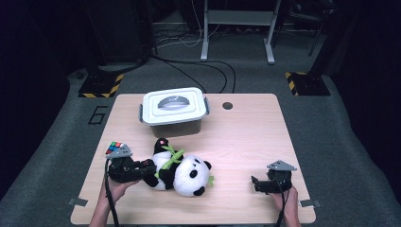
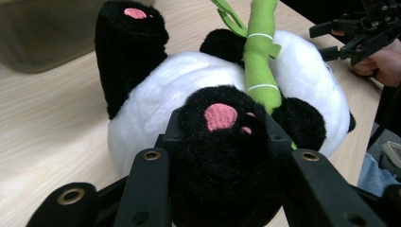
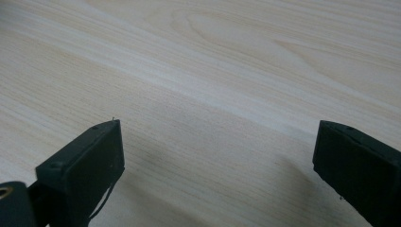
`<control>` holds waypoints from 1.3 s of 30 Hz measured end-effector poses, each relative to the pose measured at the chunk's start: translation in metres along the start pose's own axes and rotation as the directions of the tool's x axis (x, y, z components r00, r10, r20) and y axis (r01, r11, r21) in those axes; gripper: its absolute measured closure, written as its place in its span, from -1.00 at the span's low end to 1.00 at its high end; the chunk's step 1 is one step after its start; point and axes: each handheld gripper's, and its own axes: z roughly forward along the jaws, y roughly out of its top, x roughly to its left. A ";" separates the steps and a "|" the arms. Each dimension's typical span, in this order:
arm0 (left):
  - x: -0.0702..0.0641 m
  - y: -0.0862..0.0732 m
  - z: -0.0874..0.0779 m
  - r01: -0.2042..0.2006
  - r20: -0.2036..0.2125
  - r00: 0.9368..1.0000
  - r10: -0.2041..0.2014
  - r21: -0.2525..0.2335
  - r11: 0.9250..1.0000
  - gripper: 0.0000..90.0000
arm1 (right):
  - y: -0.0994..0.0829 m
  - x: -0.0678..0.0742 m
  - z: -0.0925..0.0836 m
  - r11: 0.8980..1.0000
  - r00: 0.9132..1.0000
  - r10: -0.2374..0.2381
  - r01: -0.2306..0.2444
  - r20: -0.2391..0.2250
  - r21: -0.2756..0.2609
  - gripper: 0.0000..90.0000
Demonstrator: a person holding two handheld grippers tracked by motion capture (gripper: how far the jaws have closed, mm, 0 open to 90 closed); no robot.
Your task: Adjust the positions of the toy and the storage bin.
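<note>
A black-and-white panda plush (image 1: 184, 172) lies on its back on the wooden table (image 1: 246, 137), with a green bamboo stalk (image 1: 171, 158) across its belly. My left gripper (image 1: 150, 168) comes in from the left and is shut on one black foot. In the left gripper view the jaws squeeze that foot (image 2: 222, 156) with its pink pad, and the bamboo stalk (image 2: 260, 56) runs up behind it. My right gripper (image 1: 255, 183) hovers near the front right of the table, jaws open, apart from the plush. In its own view the right gripper (image 3: 220, 137) has bare wood between its jaws.
A grey box with a white latched lid (image 1: 174, 108) stands at the back of the table, just behind the panda. A colour cube (image 1: 114, 148) lies by the left gripper. A round hole (image 1: 227, 105) sits near the table's far edge. The right gripper (image 2: 352, 35) appears beyond the plush.
</note>
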 end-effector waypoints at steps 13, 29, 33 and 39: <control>-0.001 -0.002 -0.006 0.005 -0.043 0.999 -0.005 0.008 1.000 0.10 | 0.000 0.001 0.007 1.000 1.000 0.000 0.000 -0.007 0.021 -0.95; -0.002 -0.020 -0.037 0.047 -0.146 0.988 -0.053 -0.045 0.998 -0.67 | 0.000 0.001 0.008 1.000 1.000 0.003 -0.002 -0.007 0.022 -0.95; -0.003 -0.022 -0.046 0.045 -0.167 0.984 -0.058 -0.077 0.996 -0.71 | 0.001 0.001 0.008 1.000 1.000 0.009 -0.009 -0.007 0.021 -0.95; -0.001 -0.027 -0.060 0.048 -0.214 0.975 -0.065 -0.085 0.995 -0.77 | 0.001 0.001 0.008 1.000 1.000 0.009 -0.008 -0.007 0.021 -0.95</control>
